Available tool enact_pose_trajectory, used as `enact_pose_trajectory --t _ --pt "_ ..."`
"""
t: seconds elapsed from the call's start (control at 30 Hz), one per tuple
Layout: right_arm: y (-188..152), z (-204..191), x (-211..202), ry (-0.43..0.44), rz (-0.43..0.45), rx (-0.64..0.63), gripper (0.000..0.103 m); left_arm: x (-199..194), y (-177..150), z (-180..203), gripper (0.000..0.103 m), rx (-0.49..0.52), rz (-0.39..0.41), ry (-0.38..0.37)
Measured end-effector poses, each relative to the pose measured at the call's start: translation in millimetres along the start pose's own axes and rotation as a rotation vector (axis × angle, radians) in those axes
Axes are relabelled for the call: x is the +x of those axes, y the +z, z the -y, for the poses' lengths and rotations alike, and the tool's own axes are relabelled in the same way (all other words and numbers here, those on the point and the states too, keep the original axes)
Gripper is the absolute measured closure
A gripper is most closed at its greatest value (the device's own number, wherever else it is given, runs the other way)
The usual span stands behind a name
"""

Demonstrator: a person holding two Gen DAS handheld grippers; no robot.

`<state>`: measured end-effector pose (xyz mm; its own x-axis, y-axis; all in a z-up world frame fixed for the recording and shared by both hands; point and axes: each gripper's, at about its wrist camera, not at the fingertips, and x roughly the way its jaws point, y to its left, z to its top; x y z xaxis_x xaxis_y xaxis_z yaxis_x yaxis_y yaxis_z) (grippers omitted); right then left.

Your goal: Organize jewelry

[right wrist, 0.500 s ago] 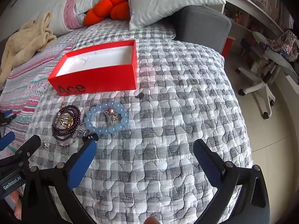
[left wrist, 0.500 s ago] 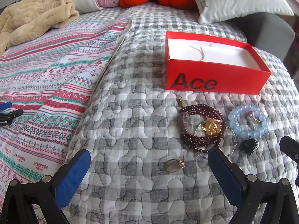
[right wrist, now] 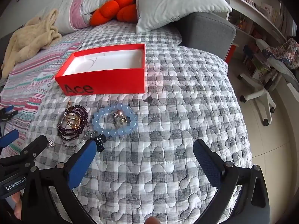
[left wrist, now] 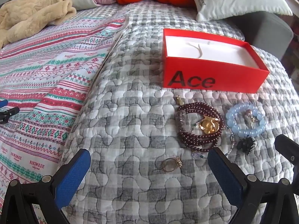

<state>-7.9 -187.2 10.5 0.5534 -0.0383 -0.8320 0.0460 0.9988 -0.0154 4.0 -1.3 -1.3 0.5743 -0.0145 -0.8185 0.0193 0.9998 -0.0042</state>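
An open red box marked "Ace", white inside, sits on the grey checked quilt. In front of it lie a dark red bead bracelet with a gold pendant on it, a light blue bead bracelet, a black bead charm, a small gold charm and a gold ring. My left gripper hangs open above the quilt, with the ring lying between its fingers, untouched. My right gripper is open over bare quilt, to the right of the blue bracelet and the box.
A striped patterned cover lies on the left, with a beige blanket behind it. Pillows and an orange plush sit at the back. The bed's edge drops to the floor at the right, near an office chair.
Almost nothing differs. Both grippers stay wide open; the right wrist view has drifted very slightly, so the box and bracelets sit a touch further right.
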Motion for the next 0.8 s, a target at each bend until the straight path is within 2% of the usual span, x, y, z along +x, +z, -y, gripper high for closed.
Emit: enact_pose_trajectory --t 0.27,0.8 --pt "0.5 0.8 0.1 0.001 0.003 -0.03 0.0 4.9 2.9 1.7 0.0 -0.006 -0.011 -0.02" --pt "-0.7 5.3 -2.3 0.02 -0.008 -0.012 0.0 3.6 -1.7 8.4 0.0 0.005 -0.013 -0.026"
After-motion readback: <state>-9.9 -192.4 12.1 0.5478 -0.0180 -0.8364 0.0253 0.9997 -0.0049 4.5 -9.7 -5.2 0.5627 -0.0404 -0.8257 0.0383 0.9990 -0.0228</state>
